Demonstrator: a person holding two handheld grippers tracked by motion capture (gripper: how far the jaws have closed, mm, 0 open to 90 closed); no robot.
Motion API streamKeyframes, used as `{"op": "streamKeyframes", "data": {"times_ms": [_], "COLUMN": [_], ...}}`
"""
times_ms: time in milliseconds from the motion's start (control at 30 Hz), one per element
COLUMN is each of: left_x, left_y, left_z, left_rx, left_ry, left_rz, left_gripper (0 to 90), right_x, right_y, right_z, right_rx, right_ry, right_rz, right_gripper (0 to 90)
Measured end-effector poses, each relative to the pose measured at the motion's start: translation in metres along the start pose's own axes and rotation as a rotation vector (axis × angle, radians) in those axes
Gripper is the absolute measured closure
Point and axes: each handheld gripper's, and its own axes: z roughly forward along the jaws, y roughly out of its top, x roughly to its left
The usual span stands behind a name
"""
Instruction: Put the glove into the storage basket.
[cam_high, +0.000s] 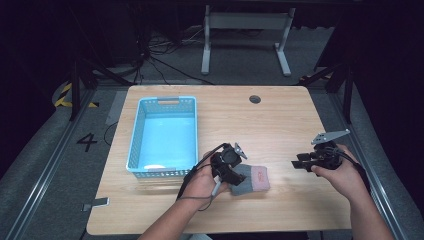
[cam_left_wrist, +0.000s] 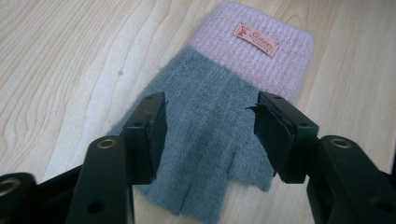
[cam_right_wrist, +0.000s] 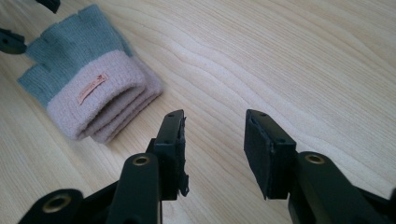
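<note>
Black jaws of the left gripper (cam_left_wrist: 208, 135) stand parted over the grey knuckle part of a fingerless knit glove (cam_left_wrist: 219, 121), one pad on either flank and neither pressing the wool. No grip is made: the glove lies flat on the wooden table (cam_left_wrist: 60, 60). Its stubby finger ends point toward this gripper and its pink cuff (cam_left_wrist: 254, 51), bearing a small orange label (cam_left_wrist: 256, 39), points away. The glove's long axis therefore runs along the gripper's line of sight, and the jaws straddle it across its width.

From the high view, the left gripper (cam_high: 231, 169) sits at the glove's (cam_high: 252, 180) grey end, just touching or directly above it; which of the two cannot be told. The right gripper (cam_high: 300, 163) is held well apart from the glove, on the cuff side, with bare table between. Its jaws (cam_right_wrist: 212, 140) are wide, with only bare wood between them. In the right gripper view the glove (cam_right_wrist: 86, 70) lies off to the upper left of the jaws, and stacked cuff edges suggest two gloves laid together.

A light blue slotted basket (cam_high: 134, 145) stands on the far side of the left gripper from the glove, near but not touching it, apparently without contents.

Assessment: the left hand is clearly the nearer and is already aligned. Closing across the glove's width should pinch it, though a thin, flat knit may slip the pads unless they sink to table level.
</note>
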Motion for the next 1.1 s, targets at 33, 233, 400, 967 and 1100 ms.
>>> {"op": "streamKeyframes", "data": {"times_ms": [33,233,400,967,1100], "left_x": [0.000,-0.003,-0.003,-0.001,-0.004], "left_y": [0.000,0.001,0.002,0.007,0.007], "left_z": [0.000,0.011,0.016,0.036,0.041], "left_rx": [0.000,0.015,0.029,0.164,0.186], "left_ry": [0.000,0.006,0.021,0.027,0.032], "left_rz": [0.000,-0.006,0.003,-0.032,-0.006], "left_gripper": [42.2,37.5,36.9,23.3,17.7], "right_x": [0.000,0.000,0.001,0.002,0.002], "right_y": [0.000,-0.001,-0.001,-0.001,-0.001], "right_z": [0.000,-0.001,0.001,0.004,0.005], "right_rx": [0.000,-0.005,-0.008,-0.020,-0.024], "right_ry": [0.000,0.012,0.022,0.035,0.032], "right_rz": [0.000,0.003,-0.001,0.019,0.025], "right_gripper": [59.7,59.7,59.4,57.6,57.0]}}
